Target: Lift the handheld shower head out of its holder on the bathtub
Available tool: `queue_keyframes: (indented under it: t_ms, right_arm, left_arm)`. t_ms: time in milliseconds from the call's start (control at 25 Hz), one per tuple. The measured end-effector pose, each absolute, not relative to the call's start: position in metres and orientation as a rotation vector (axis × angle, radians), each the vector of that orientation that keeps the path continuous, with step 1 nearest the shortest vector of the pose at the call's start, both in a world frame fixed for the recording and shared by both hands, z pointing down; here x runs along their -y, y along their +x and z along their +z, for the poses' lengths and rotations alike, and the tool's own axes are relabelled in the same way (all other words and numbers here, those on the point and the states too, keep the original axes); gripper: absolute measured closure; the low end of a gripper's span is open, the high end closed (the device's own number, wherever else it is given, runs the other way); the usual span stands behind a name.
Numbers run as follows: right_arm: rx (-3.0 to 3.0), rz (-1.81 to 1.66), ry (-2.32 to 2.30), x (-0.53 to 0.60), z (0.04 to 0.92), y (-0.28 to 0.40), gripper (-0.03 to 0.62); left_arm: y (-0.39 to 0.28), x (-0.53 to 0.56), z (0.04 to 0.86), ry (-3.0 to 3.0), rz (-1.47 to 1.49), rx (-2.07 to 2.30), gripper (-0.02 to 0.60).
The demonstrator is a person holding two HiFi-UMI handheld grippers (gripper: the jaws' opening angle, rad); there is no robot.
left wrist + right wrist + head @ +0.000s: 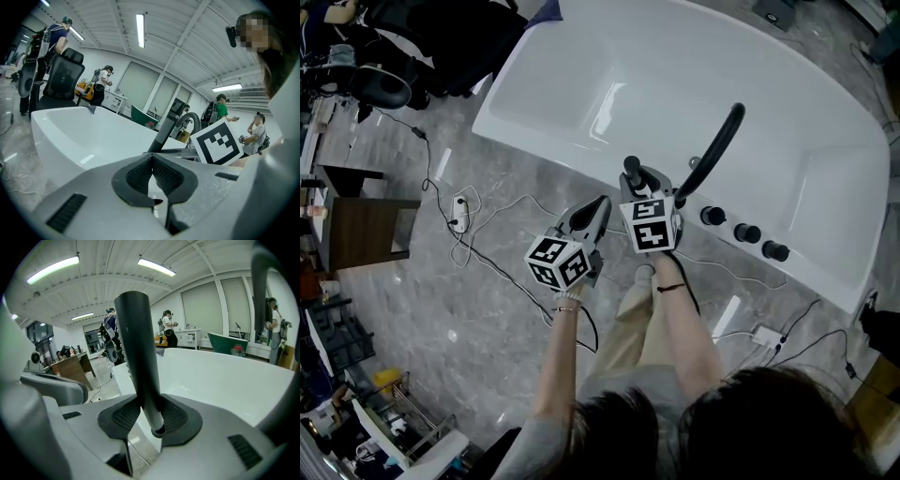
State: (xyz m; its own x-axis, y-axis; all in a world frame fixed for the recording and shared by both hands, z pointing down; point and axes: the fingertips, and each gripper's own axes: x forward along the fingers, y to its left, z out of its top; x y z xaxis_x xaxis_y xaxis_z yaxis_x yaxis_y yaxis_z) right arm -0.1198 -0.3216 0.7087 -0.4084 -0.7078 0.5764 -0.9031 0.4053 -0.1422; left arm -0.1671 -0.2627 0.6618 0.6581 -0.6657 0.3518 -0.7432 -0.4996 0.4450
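Observation:
The handheld shower head [136, 343] is a dark, straight wand that stands upright between my right gripper's [150, 413] pads, which press on its lower end. In the head view the shower head [631, 168] sticks up from the right gripper [639, 182] just above the white bathtub's [581, 141] near rim. Its holder is hidden behind the gripper. My left gripper [600, 208] hangs beside the right one over the floor, its pads [140, 174] touching and nothing between them. From the left gripper [152, 164] view the shower head [165, 130] shows to the right.
A black arched faucet spout [717, 150] and three black knobs [747, 232] stand on the tub rim right of the right gripper. Cables and a power strip [459, 213] lie on the grey floor. A wooden desk [361, 230] stands at left; several people are in the background.

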Motion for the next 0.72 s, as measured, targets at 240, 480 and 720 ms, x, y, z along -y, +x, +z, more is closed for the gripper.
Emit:
queue_keyframes:
  t_ms: [240, 480, 720]
  right_arm:
    - [2.256, 0.616, 1.388, 0.314, 0.685, -0.119, 0.461]
    - [2.286, 0.61, 1.397, 0.308, 0.655, -0.117, 0.461]
    - [2.319, 0.587, 1.381, 0.302, 0.625, -0.117, 0.461]
  left_arm:
    - [-0.164, 0.258, 0.646, 2.308, 0.167, 1.084, 0.577]
    - [-0.162, 0.254, 0.627, 2.316, 0.145, 1.084, 0.577]
    - [-0.156, 0.248, 0.606, 2.327, 0.125, 1.074, 0.577]
